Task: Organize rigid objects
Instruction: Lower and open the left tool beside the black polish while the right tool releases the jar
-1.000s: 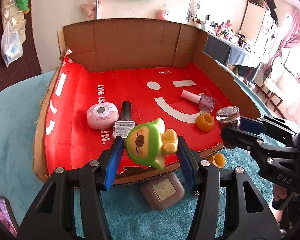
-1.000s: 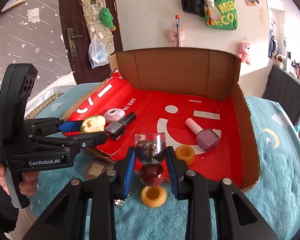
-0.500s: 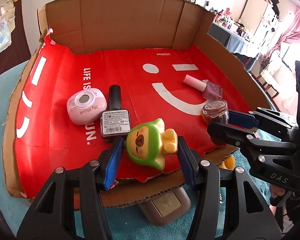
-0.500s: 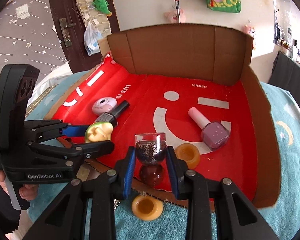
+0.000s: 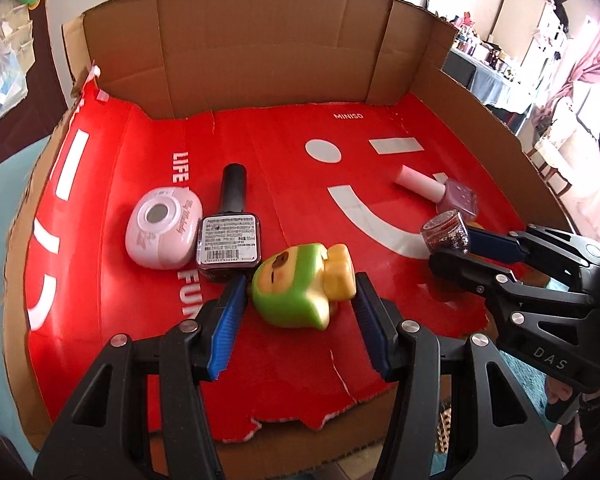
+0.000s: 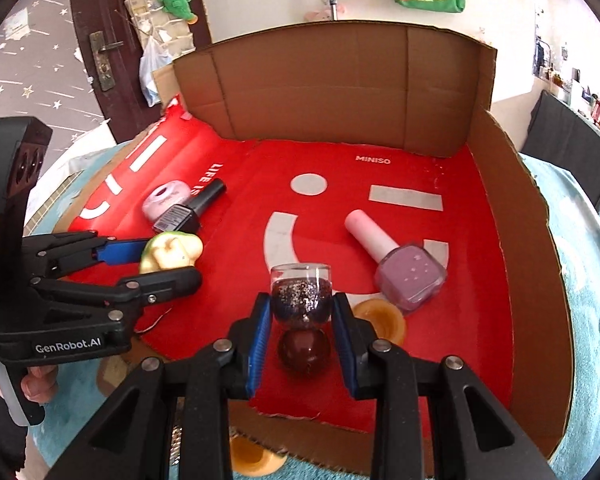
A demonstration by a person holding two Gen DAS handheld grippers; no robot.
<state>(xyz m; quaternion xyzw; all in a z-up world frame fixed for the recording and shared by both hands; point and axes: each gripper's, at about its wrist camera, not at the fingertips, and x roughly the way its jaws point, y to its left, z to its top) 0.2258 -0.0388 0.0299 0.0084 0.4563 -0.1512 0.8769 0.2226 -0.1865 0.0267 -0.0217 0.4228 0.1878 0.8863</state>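
Left wrist view: left gripper (image 5: 300, 304) is opening off the green-hooded yellow toy figure (image 5: 300, 284), now lying in the red-lined cardboard tray (image 5: 260, 64), while right gripper (image 6: 300, 332) is staying clamped on the glitter-filled glass bottle (image 6: 302, 304) over it

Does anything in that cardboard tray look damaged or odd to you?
Yes. The red liner is ragged and torn along its near edge, with a tear running inward. The pink nail polish bottle and the dark bottle lie on their sides rather than standing.
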